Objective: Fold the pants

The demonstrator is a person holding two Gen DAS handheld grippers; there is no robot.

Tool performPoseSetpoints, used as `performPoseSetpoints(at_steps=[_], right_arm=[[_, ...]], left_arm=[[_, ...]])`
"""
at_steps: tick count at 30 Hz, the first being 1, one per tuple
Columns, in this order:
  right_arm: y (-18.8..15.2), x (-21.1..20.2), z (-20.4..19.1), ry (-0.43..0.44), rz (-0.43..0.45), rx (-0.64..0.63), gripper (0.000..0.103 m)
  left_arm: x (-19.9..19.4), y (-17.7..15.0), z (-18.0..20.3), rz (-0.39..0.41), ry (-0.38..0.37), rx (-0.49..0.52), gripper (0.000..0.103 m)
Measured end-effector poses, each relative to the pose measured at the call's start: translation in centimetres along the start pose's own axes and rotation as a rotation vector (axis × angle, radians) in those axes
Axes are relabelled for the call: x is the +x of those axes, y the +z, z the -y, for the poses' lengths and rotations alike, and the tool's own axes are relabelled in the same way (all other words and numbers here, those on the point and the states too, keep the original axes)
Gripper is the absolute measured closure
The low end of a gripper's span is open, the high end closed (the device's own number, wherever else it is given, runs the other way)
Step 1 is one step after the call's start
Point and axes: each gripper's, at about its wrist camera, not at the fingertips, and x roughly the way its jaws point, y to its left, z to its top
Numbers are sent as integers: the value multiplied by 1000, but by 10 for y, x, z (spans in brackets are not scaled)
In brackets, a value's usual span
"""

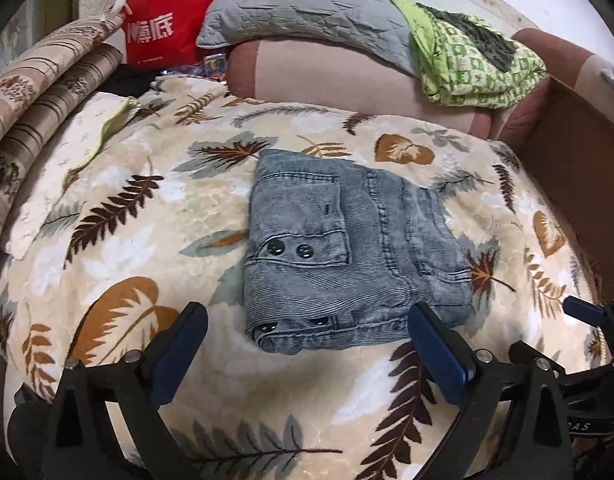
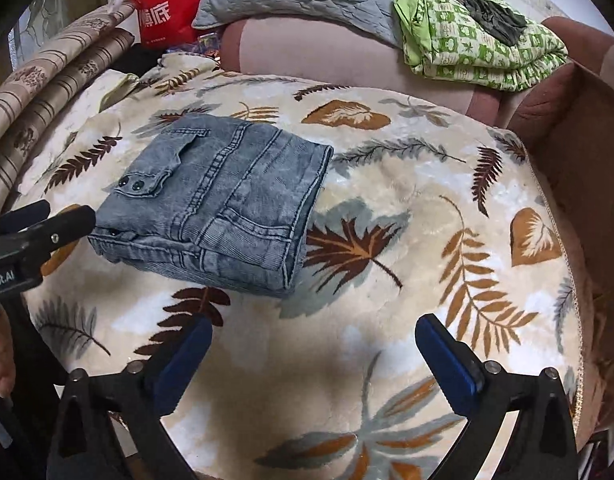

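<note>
Grey folded pants (image 1: 347, 248), 1; open tools (image 1: 307, 316), 2.

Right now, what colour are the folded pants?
Washed grey-blue denim pants with dark snaps, clearest in the left wrist view.

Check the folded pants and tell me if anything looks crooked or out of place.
Nothing stands out. The grey denim pants lie as one compact, flat bundle on the leaf-print blanket, with no leg trailing out. Both the left gripper and right gripper are open and hold nothing.
</note>
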Motion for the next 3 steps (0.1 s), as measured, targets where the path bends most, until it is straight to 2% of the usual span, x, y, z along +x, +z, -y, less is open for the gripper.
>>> performPoseSetpoints(at_steps=[3], right_arm=[[7, 0, -1, -9, -6, -9, 0]], left_arm=[[2, 5, -4, 1, -63, -9, 3]])
